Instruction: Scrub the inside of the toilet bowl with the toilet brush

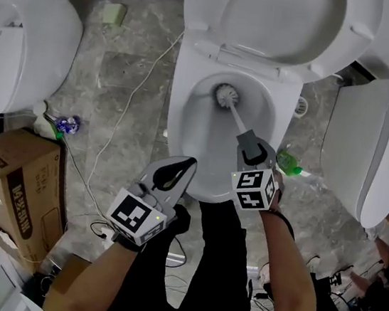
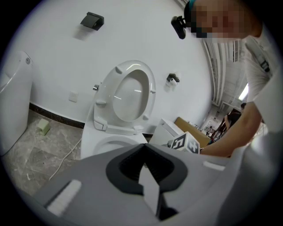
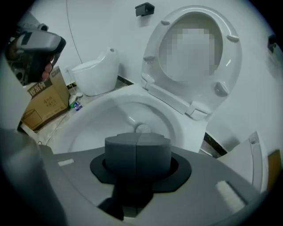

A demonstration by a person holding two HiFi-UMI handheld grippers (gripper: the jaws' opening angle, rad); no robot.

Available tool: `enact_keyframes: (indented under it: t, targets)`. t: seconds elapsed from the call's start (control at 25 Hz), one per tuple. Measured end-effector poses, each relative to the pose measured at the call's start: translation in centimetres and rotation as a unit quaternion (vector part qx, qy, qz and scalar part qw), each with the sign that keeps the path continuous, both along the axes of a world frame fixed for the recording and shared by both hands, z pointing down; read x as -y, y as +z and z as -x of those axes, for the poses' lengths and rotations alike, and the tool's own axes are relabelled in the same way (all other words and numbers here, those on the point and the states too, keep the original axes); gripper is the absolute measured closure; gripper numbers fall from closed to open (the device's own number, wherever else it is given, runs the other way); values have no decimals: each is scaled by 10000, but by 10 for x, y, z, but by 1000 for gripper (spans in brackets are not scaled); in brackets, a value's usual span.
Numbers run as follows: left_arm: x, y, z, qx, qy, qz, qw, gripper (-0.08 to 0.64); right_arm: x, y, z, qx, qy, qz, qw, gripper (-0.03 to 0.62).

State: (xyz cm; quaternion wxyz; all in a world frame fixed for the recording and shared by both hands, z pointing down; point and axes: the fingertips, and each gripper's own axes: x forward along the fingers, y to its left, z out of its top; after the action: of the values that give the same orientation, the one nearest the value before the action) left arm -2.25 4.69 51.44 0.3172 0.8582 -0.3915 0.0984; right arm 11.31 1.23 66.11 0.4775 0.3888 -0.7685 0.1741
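Note:
The white toilet bowl (image 1: 182, 106) stands open, its seat and lid (image 1: 285, 20) raised against the wall. Down in the bowl's well is the toilet brush's bristle head (image 1: 224, 94), and its pale handle slants back to my right gripper (image 1: 249, 146), which is shut on it. In the right gripper view the brush head (image 3: 142, 129) peeks out just beyond the closed jaws of the right gripper (image 3: 138, 148), low in the bowl (image 3: 88, 114). My left gripper (image 1: 186, 166) hovers shut and empty over the bowl's front left rim. In its own view the left gripper (image 2: 143, 165) faces the raised seat (image 2: 130, 92).
A second toilet (image 1: 24, 41) stands at the left and a third (image 1: 375, 148) at the right. A cardboard box (image 1: 18, 184) sits at the lower left. A white cable (image 1: 124, 120) runs across the marble floor. A green bottle (image 1: 288, 162) lies right of the bowl.

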Motion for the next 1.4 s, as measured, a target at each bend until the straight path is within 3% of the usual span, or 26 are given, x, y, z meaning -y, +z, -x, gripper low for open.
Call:
enact_keyframes:
  t: [0.16,0.36,0.56,0.8,0.96,1.4]
  targets:
    - [8,-3,-1,-31,-25,-67,10000,557,2,-2,-33,-368,-28,27,9993,430]
    - [8,-13,-4,-86,-27,-63,9999,557,-23,-10,-39,-558,-166,186,9981,430]
    - [4,-19,-3,-107,-35,-96,9999,557,-57,-8,-26,-422,-107,474,9979,430]
    - [-7,-17,0,-108,-35,-39,9999,557,-86,-11,4,-99,302,607,9977,430]
    - [-9,-13,0,-97,-4,-59,9999,557,-74,-2,20,-18,469,530,9975,430]
    - [4,7,4,-84,-53,-123,9999,557,-27,47,25,-441,411,519,9968,428]
